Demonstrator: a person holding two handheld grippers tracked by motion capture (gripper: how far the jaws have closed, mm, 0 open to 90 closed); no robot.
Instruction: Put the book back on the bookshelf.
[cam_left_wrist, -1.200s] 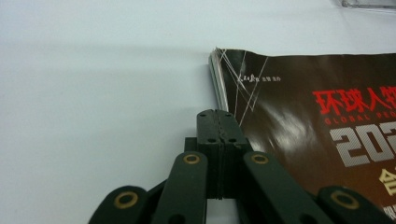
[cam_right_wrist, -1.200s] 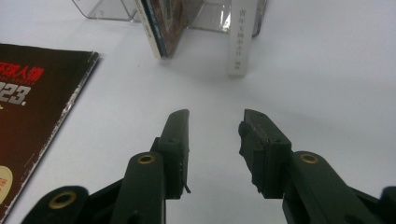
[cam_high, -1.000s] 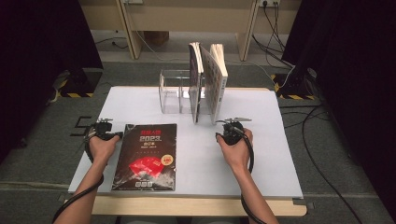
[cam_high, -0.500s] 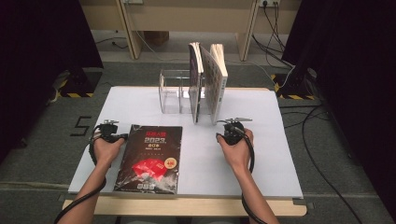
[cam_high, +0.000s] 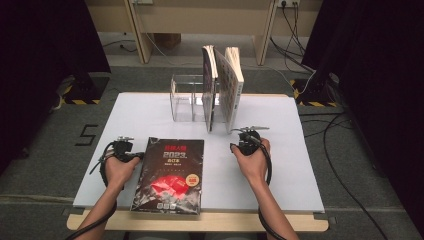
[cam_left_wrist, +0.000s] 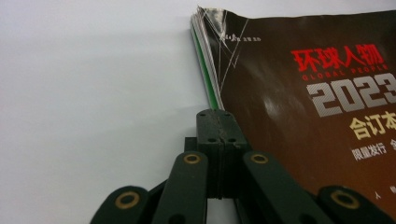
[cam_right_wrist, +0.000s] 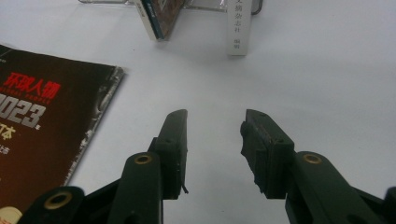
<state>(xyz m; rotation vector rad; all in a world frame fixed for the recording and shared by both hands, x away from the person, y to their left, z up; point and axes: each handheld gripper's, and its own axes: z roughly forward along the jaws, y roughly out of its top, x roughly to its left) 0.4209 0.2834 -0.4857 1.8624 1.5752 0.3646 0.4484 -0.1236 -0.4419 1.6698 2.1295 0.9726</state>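
Observation:
A dark magazine (cam_high: 170, 172) with a red cover picture lies flat at the table's front left; its cover also shows in the left gripper view (cam_left_wrist: 303, 107) and the right gripper view (cam_right_wrist: 42, 121). My left gripper (cam_high: 125, 143) is shut, with its closed tips (cam_left_wrist: 219, 114) against the magazine's left edge and nothing between them. My right gripper (cam_high: 248, 134) rests on the table to the magazine's right. It stands open (cam_right_wrist: 214, 126), with only bare table between its fingers.
A clear acrylic rack (cam_high: 186, 97) stands at the back middle of the white table (cam_high: 300, 165). Two books (cam_high: 222, 90) stand upright against the rack's right side, just beyond my right gripper; their lower ends show in the right gripper view (cam_right_wrist: 161, 16).
My left hand and gripper have moved right against the magazine's left edge, and the magazine has slid a little to the right. The right hand has stayed put.

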